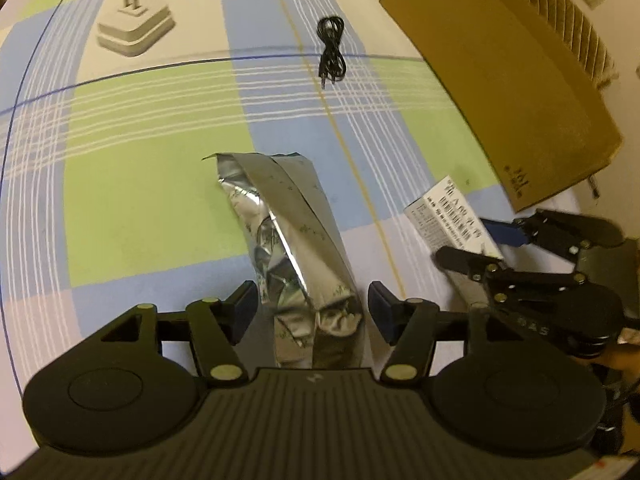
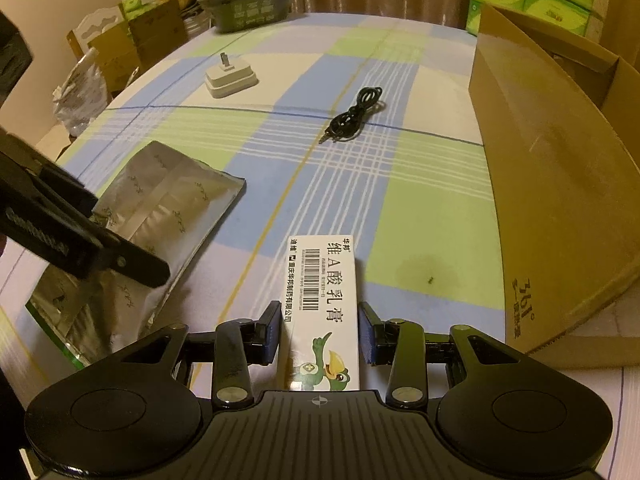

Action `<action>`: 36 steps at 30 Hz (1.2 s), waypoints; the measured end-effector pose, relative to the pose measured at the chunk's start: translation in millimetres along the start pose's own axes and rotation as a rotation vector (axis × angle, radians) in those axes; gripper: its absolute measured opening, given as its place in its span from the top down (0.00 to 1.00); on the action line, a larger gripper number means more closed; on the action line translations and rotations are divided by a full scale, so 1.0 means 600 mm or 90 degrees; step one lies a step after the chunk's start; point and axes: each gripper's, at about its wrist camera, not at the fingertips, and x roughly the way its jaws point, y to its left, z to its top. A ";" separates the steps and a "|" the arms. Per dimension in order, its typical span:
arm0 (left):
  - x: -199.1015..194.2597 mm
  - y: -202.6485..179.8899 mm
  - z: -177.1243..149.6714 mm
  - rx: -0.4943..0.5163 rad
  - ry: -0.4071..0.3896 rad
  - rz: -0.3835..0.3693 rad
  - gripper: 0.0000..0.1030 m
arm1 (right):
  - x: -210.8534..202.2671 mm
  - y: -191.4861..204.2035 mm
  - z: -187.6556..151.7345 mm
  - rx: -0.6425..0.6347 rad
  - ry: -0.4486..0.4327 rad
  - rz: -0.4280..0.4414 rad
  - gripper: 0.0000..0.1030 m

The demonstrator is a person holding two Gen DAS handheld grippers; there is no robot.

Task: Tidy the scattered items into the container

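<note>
Left gripper [image 1: 312, 308], jaws released, straddles the crinkled silver foil pouch [image 1: 292, 248]; right gripper [image 2: 319, 332], jaws released, straddles the white printed carton [image 2: 324, 300], brown cardboard box [image 2: 560, 184] at two o'clock.

- Foil pouch [image 2: 160, 208] lies left of the ointment box [image 2: 324, 308] on the counter [image 2: 420, 208].
- Coiled cable [image 2: 356, 114] and plug adapter [image 2: 230, 78] lie behind them.
- Cardboard box [image 2: 560, 184] stands right.
</note>
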 end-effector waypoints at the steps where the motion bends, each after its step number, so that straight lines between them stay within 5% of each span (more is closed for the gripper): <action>1: 0.005 -0.005 0.003 0.017 0.008 0.009 0.46 | 0.001 0.000 -0.002 -0.002 0.000 -0.001 0.64; 12: 0.018 -0.037 0.007 0.145 0.038 0.040 0.56 | 0.005 0.011 -0.011 -0.049 -0.007 -0.016 0.55; 16: 0.013 -0.046 0.003 0.189 0.042 0.042 0.61 | 0.001 0.009 -0.014 -0.043 -0.008 -0.013 0.65; 22: 0.015 -0.046 -0.003 0.192 0.050 0.036 0.61 | -0.002 0.005 -0.017 -0.022 -0.011 -0.009 0.65; 28: 0.027 -0.036 0.004 0.166 0.061 0.042 0.50 | -0.011 0.000 -0.018 -0.009 -0.023 -0.014 0.65; 36: 0.009 -0.041 0.000 0.176 0.045 0.045 0.64 | -0.039 -0.002 -0.017 0.008 -0.042 -0.015 0.66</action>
